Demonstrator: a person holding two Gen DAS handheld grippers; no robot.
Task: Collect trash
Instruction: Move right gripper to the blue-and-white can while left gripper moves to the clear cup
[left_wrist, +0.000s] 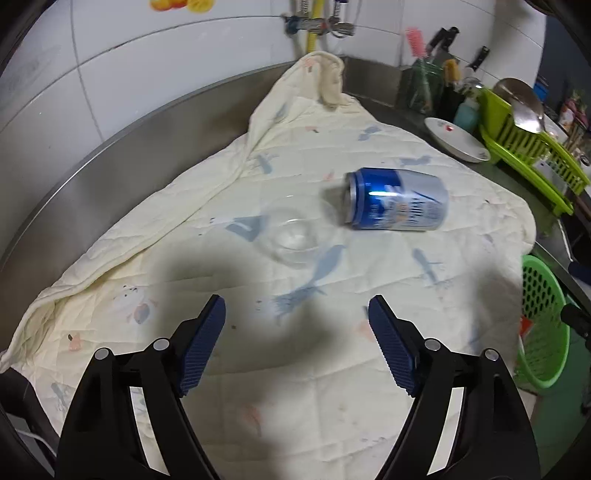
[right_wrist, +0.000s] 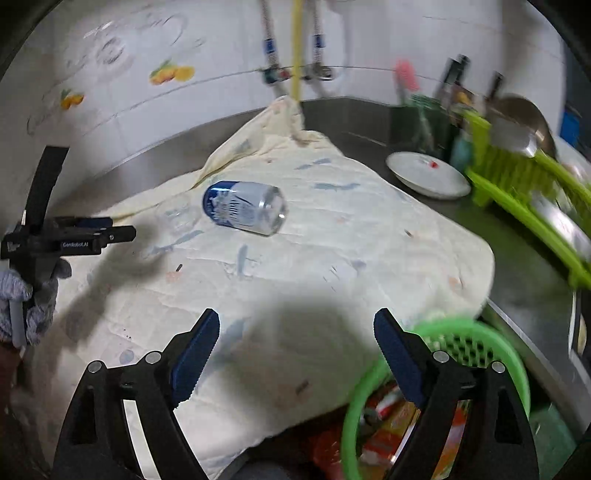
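Observation:
A blue and silver drink can (left_wrist: 397, 201) lies on its side on a cream patterned cloth (left_wrist: 295, 350); the right wrist view shows the can (right_wrist: 245, 212) too. A clear plastic cup (left_wrist: 293, 238) lies just left of it, seen faintly as a cup (right_wrist: 177, 216) in the right wrist view. My left gripper (left_wrist: 297, 308) is open and empty, short of both. My right gripper (right_wrist: 295, 323) is open and empty above the cloth's near edge. A green mesh basket (right_wrist: 354, 402) holding wrappers sits under its right finger. The left gripper (right_wrist: 122, 232) also shows at the left, held by a gloved hand.
A steel counter (left_wrist: 147, 155) with a raised back edge lies under the cloth. At the back right stand a white dish (left_wrist: 456, 142), a lime dish rack (left_wrist: 532, 155) with a steel ladle, and a knife and utensil holder (left_wrist: 424, 86). The green basket (left_wrist: 543, 325) hangs off the right edge.

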